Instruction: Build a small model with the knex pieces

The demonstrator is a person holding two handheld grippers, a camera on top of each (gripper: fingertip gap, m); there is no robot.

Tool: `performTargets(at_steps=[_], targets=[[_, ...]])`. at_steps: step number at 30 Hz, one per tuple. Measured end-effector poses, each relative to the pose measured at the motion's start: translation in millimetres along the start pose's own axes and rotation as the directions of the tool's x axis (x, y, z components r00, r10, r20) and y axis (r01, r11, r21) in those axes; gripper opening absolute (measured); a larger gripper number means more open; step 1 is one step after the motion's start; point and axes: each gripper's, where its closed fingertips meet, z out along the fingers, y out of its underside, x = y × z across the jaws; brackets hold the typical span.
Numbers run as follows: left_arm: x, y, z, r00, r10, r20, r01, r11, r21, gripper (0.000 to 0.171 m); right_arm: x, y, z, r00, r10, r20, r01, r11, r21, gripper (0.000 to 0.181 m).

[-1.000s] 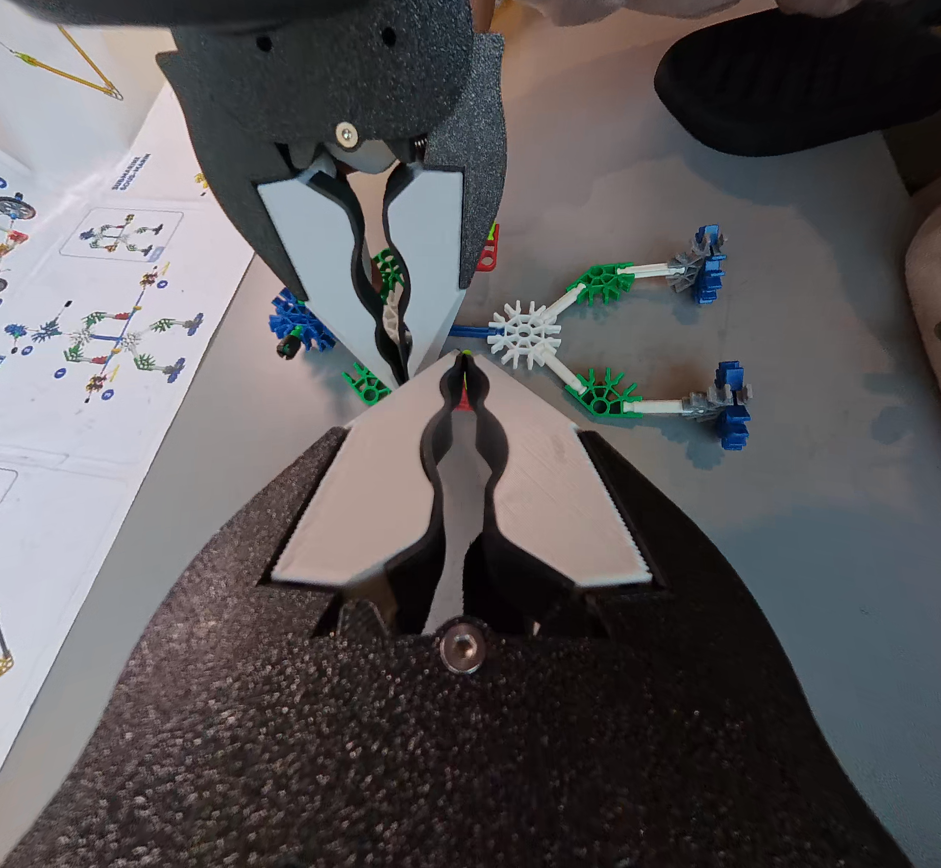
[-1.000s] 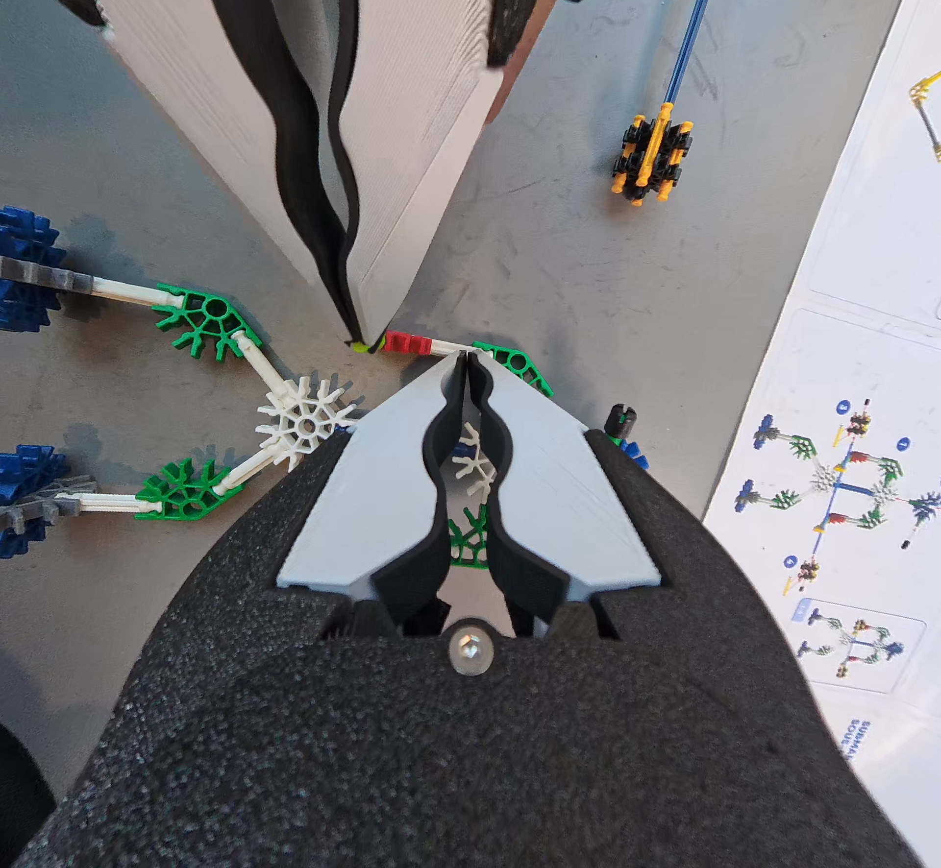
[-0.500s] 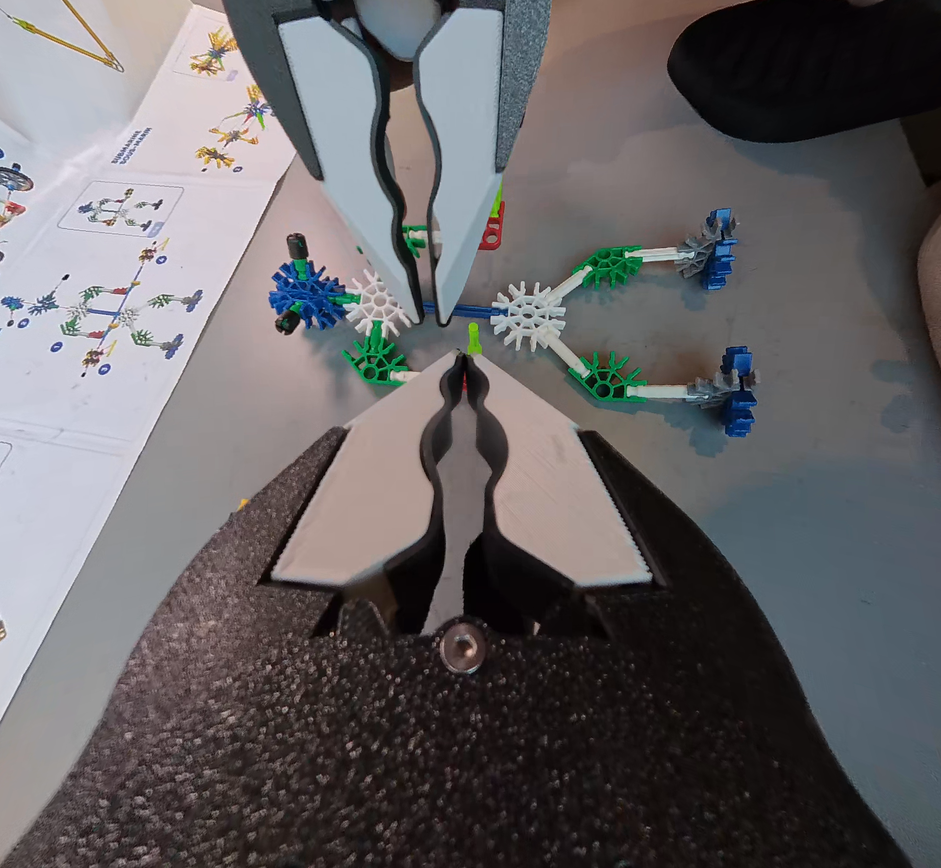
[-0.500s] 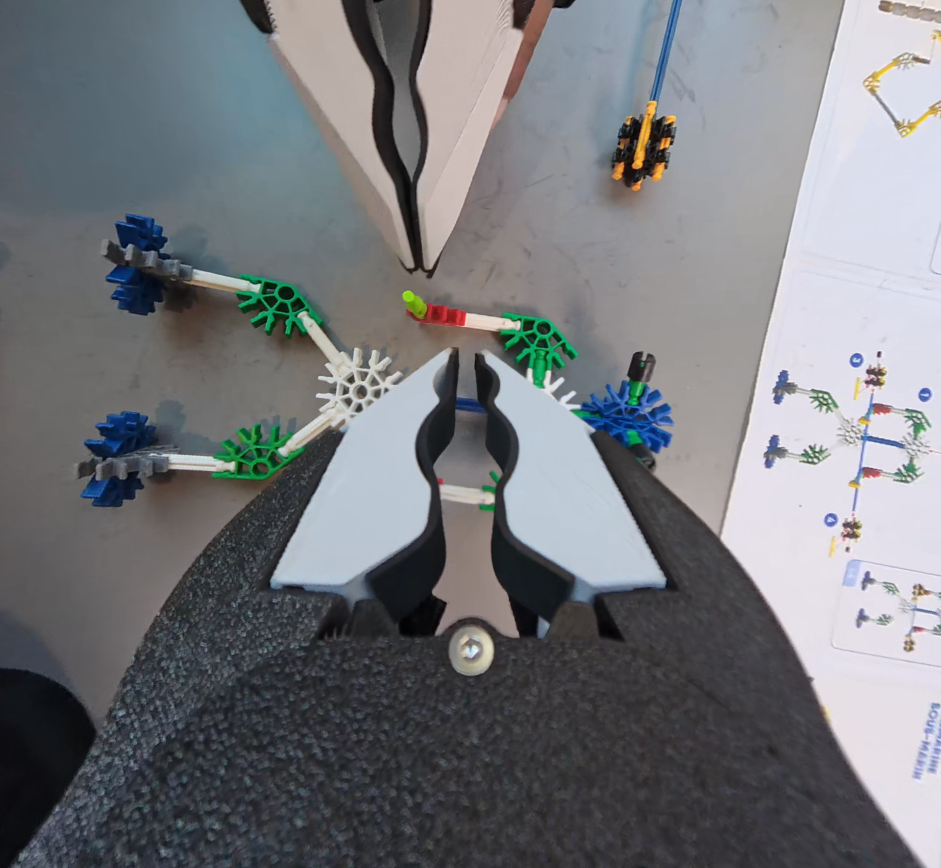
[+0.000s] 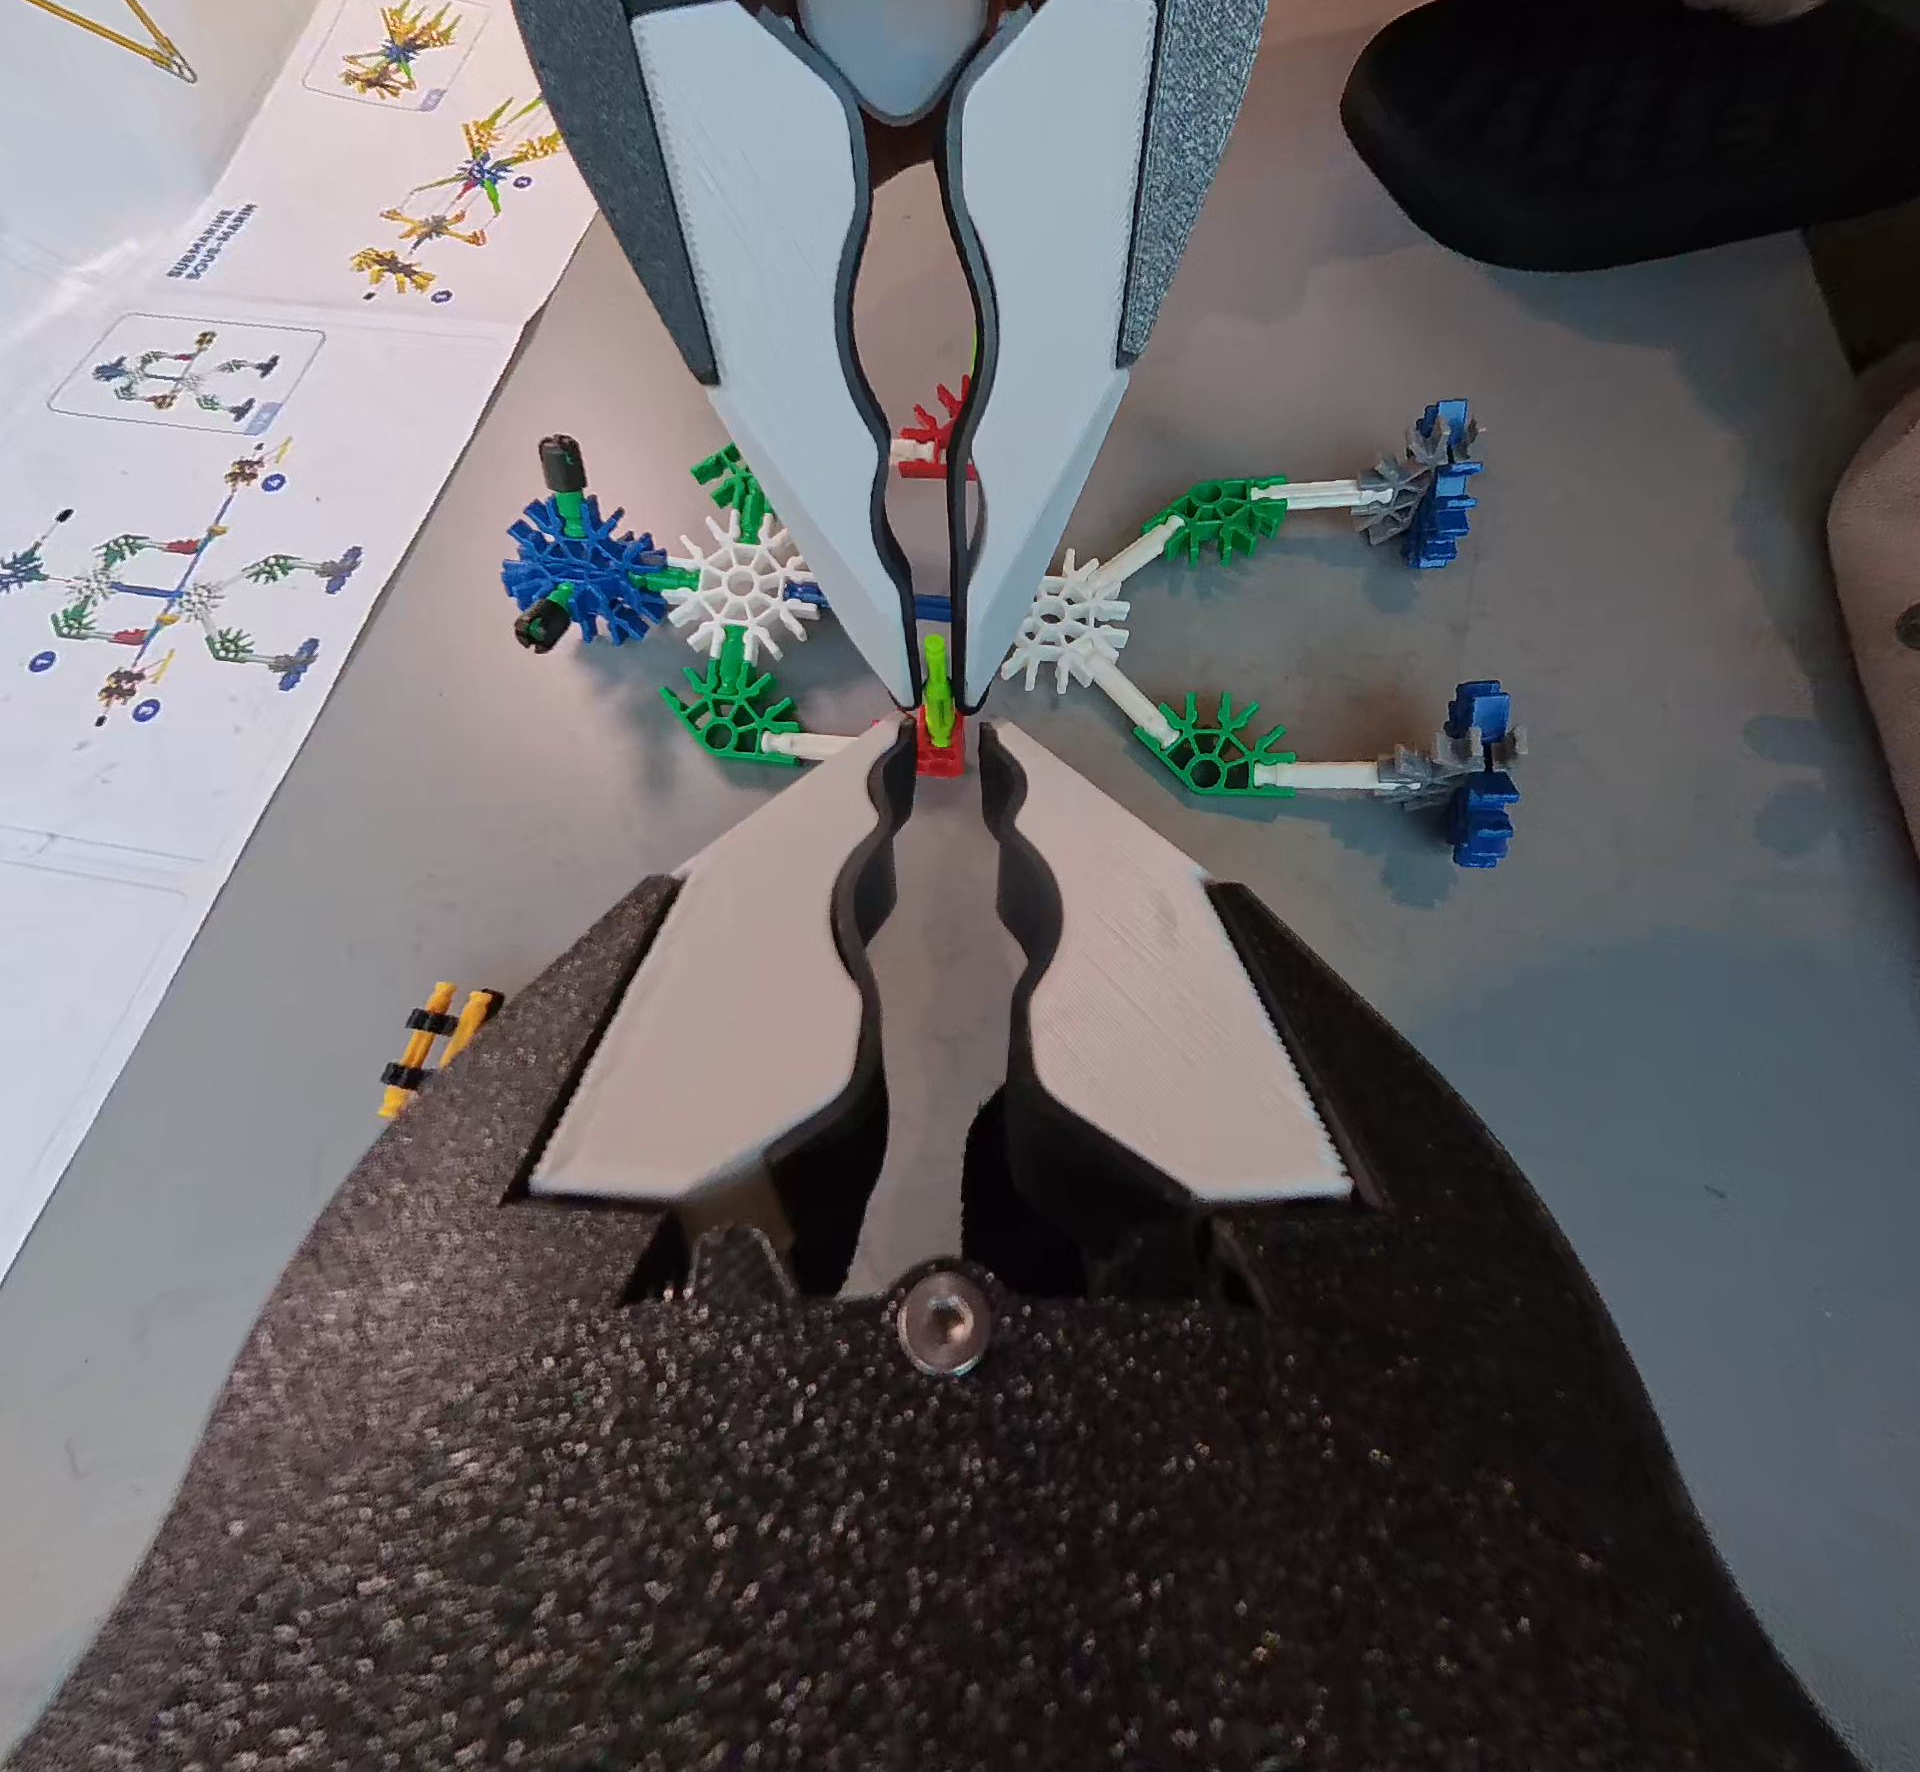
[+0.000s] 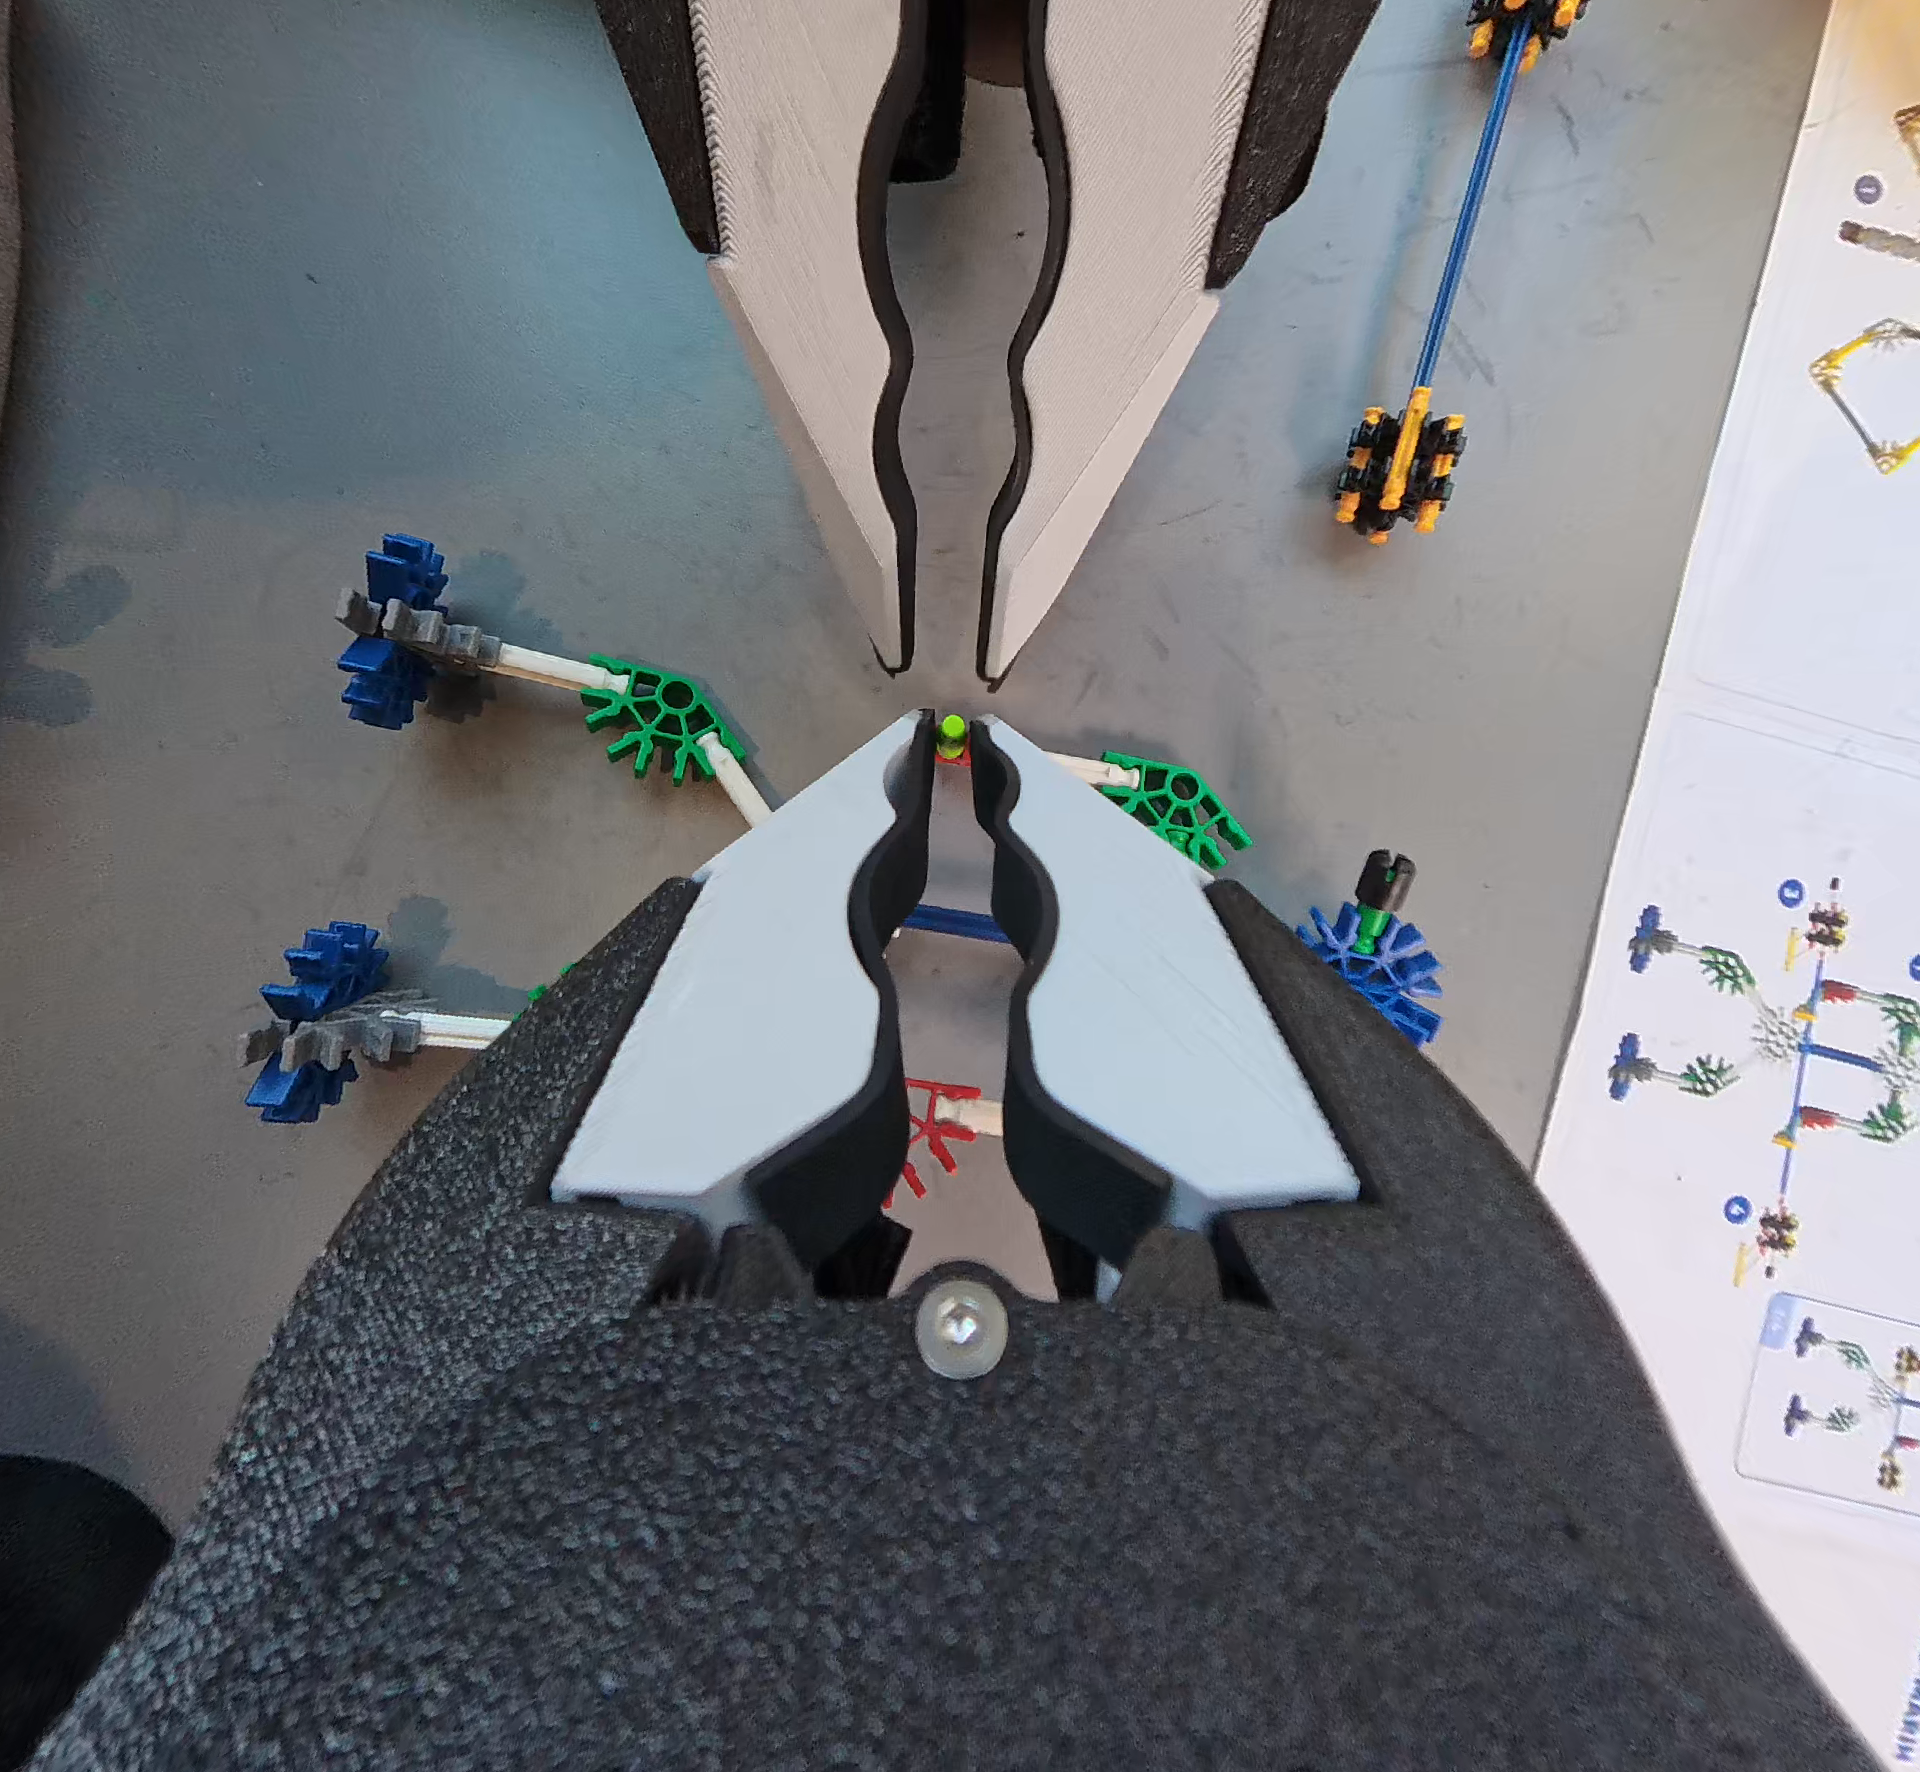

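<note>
On matte grey tabletop (image 5: 1558, 1047), right gripper (image 6: 948, 723) jaws pinching lime rod (image 5: 935, 692), left gripper (image 5: 943, 754) jaws parted.

I see a grey table (image 5: 1558, 1047) w/ a rod-and-connector toy model (image 5: 1060, 621) lying flat mid-table. Printed instruction sheet (image 5: 156, 579) lies along one edge; a blue rod w/ yellow-black hubs (image 6: 1455, 205) sits betw. model & sheet.

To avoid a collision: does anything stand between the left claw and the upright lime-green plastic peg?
Nothing lies between them. The open left claw faces the lime-green plastic peg, which stands in a small red plastic connector. The right claw flanks the peg from the opposite side.
</note>
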Motion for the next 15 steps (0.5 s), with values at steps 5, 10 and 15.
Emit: performTargets(at_steps=[5, 10, 15], targets=[[0, 3, 6, 1.000, -0.006, 0.019, 0.007, 1.000, -0.003, 0.012, 9, 4, -23, 0.998, 0.045, -0.054, -0.042, 0.998, 0.040, 0.011], [1, 6, 15, 0.999, 0.007, 0.035, -0.006, 1.000, -0.022, 0.016, 6, 37, -56, 0.978, 0.168, -0.122, -0.159, 0.984, 0.085, 0.015], [-3, 8, 19, 0.997, 0.035, 0.066, -0.032, 0.999, -0.040, 0.010, -13, 76, -69, 0.940, 0.307, -0.148, -0.286, 0.947, 0.149, 0.022]])
